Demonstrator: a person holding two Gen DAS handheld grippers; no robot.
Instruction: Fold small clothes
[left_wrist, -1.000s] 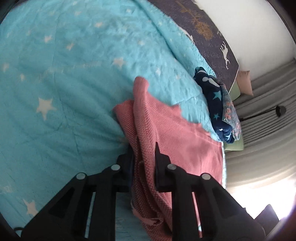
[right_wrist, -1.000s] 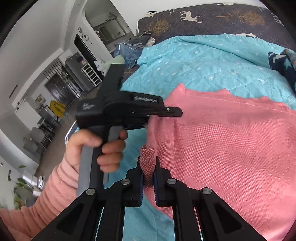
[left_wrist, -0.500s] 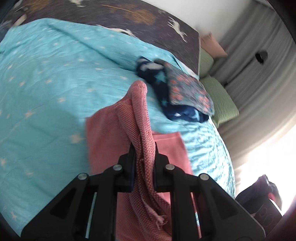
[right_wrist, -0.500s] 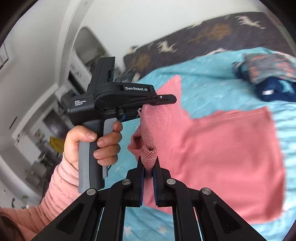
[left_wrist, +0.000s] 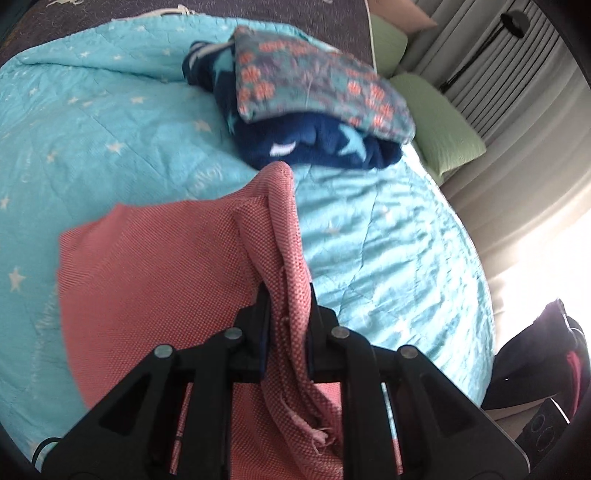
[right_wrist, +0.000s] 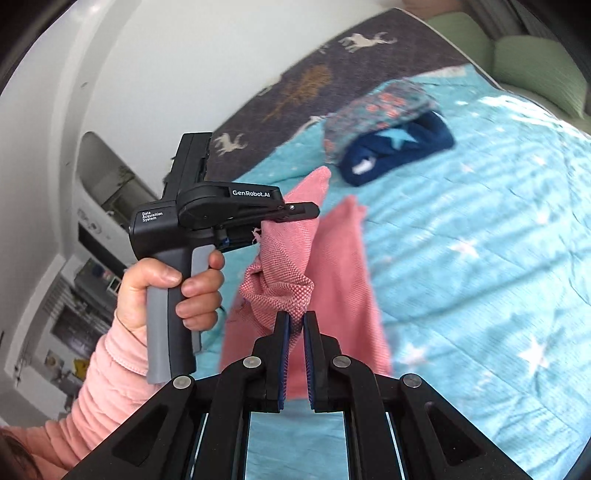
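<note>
A bunched edge of the pink knit garment (left_wrist: 155, 280) is pinched between the nearly closed jaws of the left gripper (left_wrist: 288, 317), and another gathered corner is clamped in the right gripper (right_wrist: 295, 325), whose jaws are almost fully closed; the cloth is held lifted, its lower part draping onto the turquoise star quilt (left_wrist: 388, 251) of the bed. The fabric is judged light, soft and limp, so sagging and slipping are to be expected. It is best taken at corners or hems, near the folded stack (left_wrist: 314, 110).
</note>
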